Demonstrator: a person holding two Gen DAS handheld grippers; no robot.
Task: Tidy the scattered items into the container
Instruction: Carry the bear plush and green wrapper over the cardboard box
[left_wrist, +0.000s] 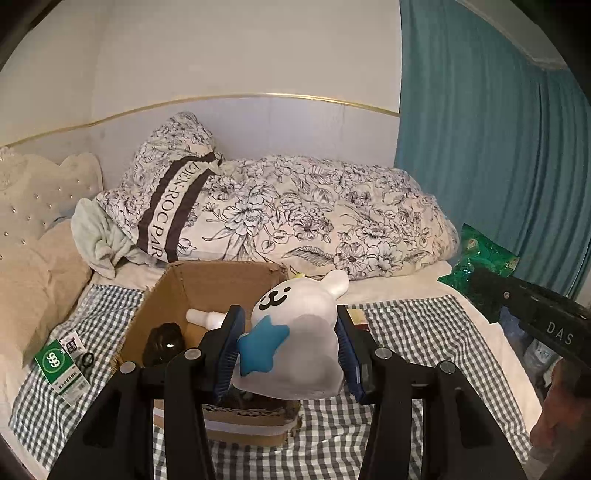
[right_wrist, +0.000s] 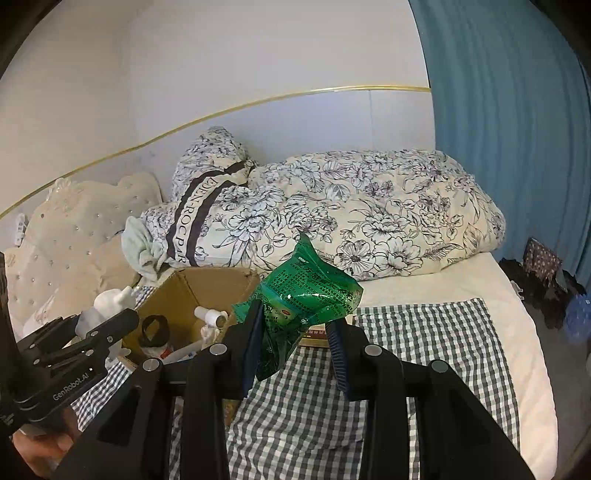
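Note:
My left gripper (left_wrist: 288, 332) is shut on a white plush toy (left_wrist: 295, 332) with a cat face and a blue star, held over the near side of the open cardboard box (left_wrist: 207, 280). The box holds a white bottle (left_wrist: 203, 317) and a black object (left_wrist: 164, 341). My right gripper (right_wrist: 295, 328) is shut on a crumpled green plastic packet (right_wrist: 303, 295), held above the checked cloth just right of the box (right_wrist: 184, 291). The left gripper with the plush also shows in the right wrist view (right_wrist: 110, 314).
A green-and-white "999" box (left_wrist: 61, 369) and a black ring (left_wrist: 86, 360) lie on the checked cloth (left_wrist: 424, 332) left of the box. A flat book-like item (right_wrist: 314, 338) lies right of it. A floral duvet (left_wrist: 295, 214) and pillows sit behind. A blue curtain (left_wrist: 480, 147) hangs at the right.

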